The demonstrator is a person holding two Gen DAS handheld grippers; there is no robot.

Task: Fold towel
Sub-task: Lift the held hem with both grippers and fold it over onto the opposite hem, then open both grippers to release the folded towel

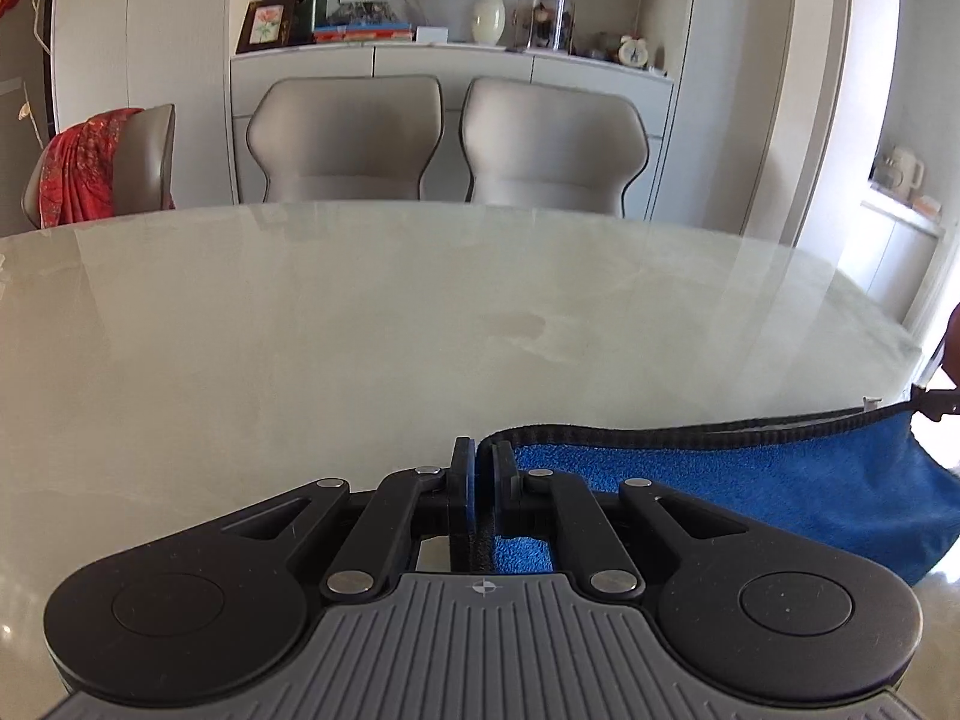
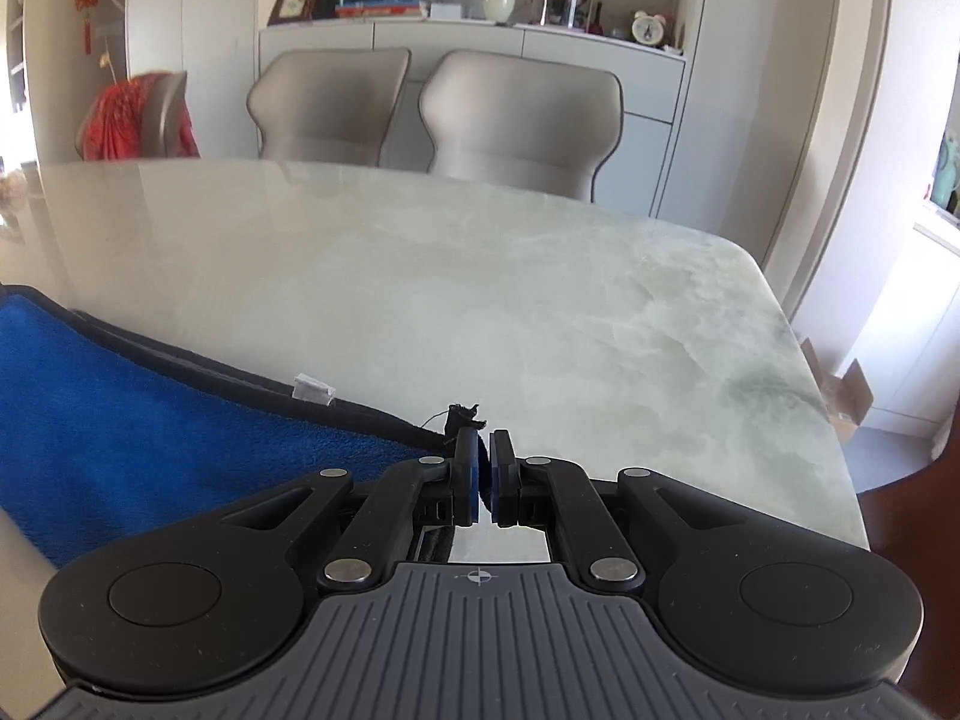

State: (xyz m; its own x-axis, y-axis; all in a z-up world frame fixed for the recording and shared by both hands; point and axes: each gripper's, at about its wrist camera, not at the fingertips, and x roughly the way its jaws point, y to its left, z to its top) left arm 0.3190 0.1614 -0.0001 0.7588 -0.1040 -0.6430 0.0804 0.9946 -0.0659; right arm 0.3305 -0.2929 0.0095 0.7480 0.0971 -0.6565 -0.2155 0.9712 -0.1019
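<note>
A blue towel with a black stitched hem hangs stretched between my two grippers above the pale marble table. My left gripper is shut on the towel's left corner, and blue cloth shows between its jaws. In the right wrist view the towel runs off to the left, with a small white label on its hem. There my right gripper is shut on the other corner, where frayed black threads stick up. The right gripper's tip also shows at the far right of the left wrist view.
Two grey chairs stand at the table's far side, a third chair draped in red cloth to the left. Behind them a white sideboard holds a vase, frames and a clock. The table's right edge curves near my right gripper.
</note>
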